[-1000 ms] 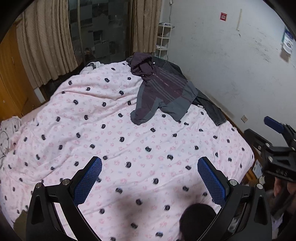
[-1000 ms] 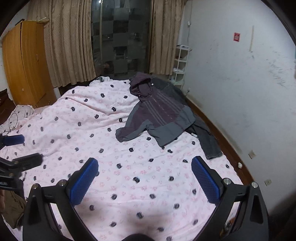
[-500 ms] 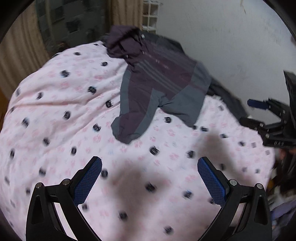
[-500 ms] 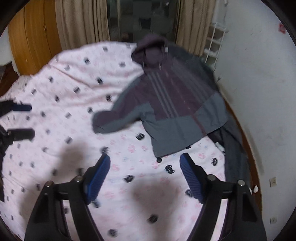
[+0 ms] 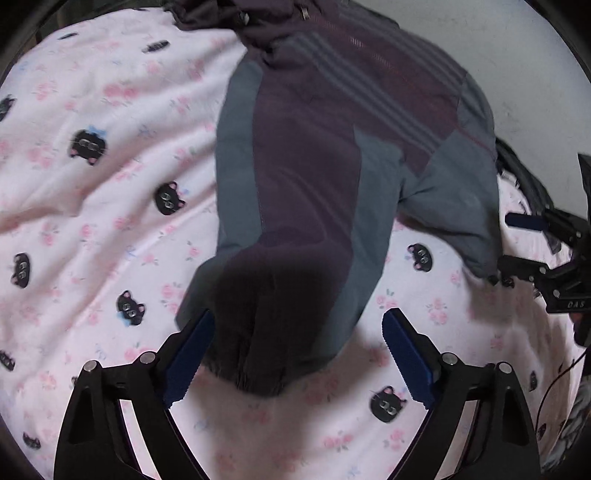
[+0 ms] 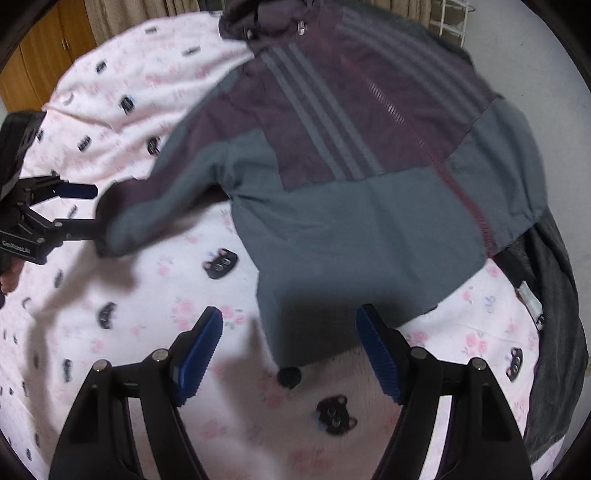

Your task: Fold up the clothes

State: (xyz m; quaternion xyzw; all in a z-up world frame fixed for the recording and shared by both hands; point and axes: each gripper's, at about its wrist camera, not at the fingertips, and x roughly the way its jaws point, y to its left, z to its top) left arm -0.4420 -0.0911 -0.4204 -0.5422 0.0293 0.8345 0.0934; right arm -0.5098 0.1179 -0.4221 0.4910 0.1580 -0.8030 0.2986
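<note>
jackets: 1 (image 6: 369, 192) | left tool (image 5: 295, 354): closing around sleeve cuff | right tool (image 6: 290, 350): wide, over hem

The jacket (image 6: 332, 155) was a maroon and grey zip-up with three pale stripes down the chest, lying front-up and spread out on the bed (image 6: 236, 424) near its wall-side edge. One sleeve (image 5: 295, 236) stretched out flat towards the bed's middle. Hood (image 6: 266, 18) was bunched at the far end.
</note>
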